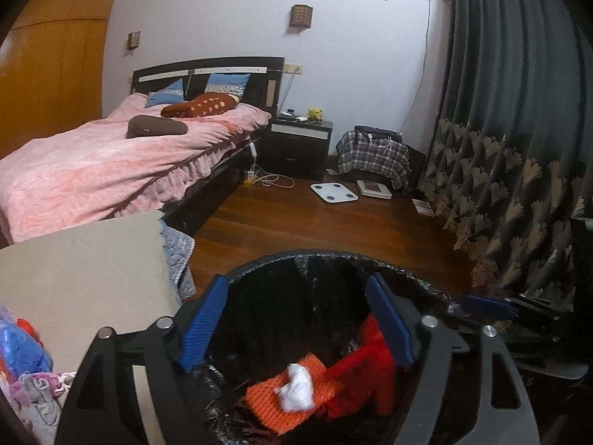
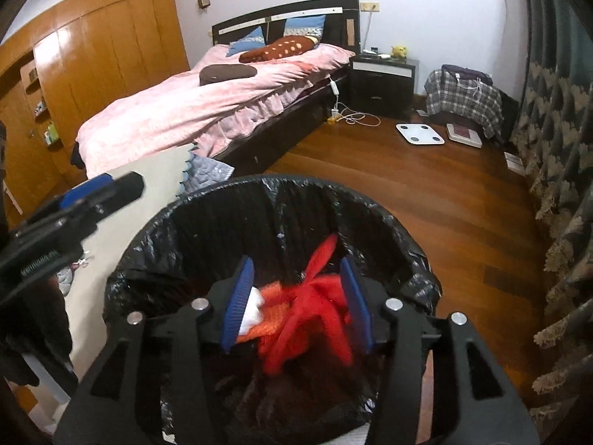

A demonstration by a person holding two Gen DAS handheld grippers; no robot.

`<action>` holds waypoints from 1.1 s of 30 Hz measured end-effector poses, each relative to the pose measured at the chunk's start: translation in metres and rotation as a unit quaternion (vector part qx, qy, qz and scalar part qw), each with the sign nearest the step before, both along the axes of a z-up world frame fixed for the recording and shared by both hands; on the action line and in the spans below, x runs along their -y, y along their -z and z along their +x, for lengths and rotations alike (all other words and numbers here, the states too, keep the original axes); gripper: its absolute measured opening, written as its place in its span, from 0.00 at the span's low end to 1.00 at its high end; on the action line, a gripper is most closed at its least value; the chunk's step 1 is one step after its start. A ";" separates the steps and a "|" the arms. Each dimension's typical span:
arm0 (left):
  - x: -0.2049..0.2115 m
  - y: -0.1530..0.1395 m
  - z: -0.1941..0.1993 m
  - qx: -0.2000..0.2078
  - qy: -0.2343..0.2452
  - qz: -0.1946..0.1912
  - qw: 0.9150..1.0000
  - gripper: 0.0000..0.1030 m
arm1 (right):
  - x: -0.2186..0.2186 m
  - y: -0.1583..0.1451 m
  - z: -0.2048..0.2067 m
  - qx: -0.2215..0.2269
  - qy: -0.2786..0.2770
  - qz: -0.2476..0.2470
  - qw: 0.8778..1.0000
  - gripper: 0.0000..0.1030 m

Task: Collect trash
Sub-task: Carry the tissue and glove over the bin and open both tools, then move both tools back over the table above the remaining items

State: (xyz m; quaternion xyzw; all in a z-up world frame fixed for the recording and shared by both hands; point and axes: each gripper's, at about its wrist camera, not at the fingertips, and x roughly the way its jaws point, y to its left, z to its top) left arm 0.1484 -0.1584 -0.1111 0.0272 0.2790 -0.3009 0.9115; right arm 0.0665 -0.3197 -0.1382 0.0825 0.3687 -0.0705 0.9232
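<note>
Right now both of my grippers hang over the trash bin, the landmark for everything else. Its black liner bag is folded over the rim. My left gripper has its blue pads spread wide above the bin's mouth, with nothing pressed between them. My right gripper stands about half spread, also over the mouth; the trash shows between its pads, but they do not squeeze it.

Down inside the bin lies a crumpled white tissue on top of an orange mesh piece, and a red net bag sprawls beside them, one strand reaching up toward the bin's far wall. Whether the red net bag touches my right pads I cannot tell.

Just left of the bin sits a beige surface with a grey quilted cloth hanging off its edge. Beyond the bin, across the wooden floor, stands a bed with a pink cover, a dark nightstand next to it, and a white bathroom scale on the floor. Right of the bin hangs a dark patterned curtain.
</note>
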 end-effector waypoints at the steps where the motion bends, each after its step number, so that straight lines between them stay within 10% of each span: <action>1: -0.002 0.000 -0.001 0.002 -0.004 0.001 1.000 0.76 | 0.001 0.000 -0.002 0.003 0.004 0.001 1.000 0.56; 11: -0.049 -0.017 -0.008 0.029 -0.057 -0.002 0.998 0.94 | -0.012 -0.018 -0.010 0.056 0.024 -0.014 0.998 0.93; 33: -0.198 -0.024 -0.015 0.043 -0.209 0.025 0.977 0.94 | -0.142 -0.041 0.040 0.096 -0.096 0.000 0.991 0.94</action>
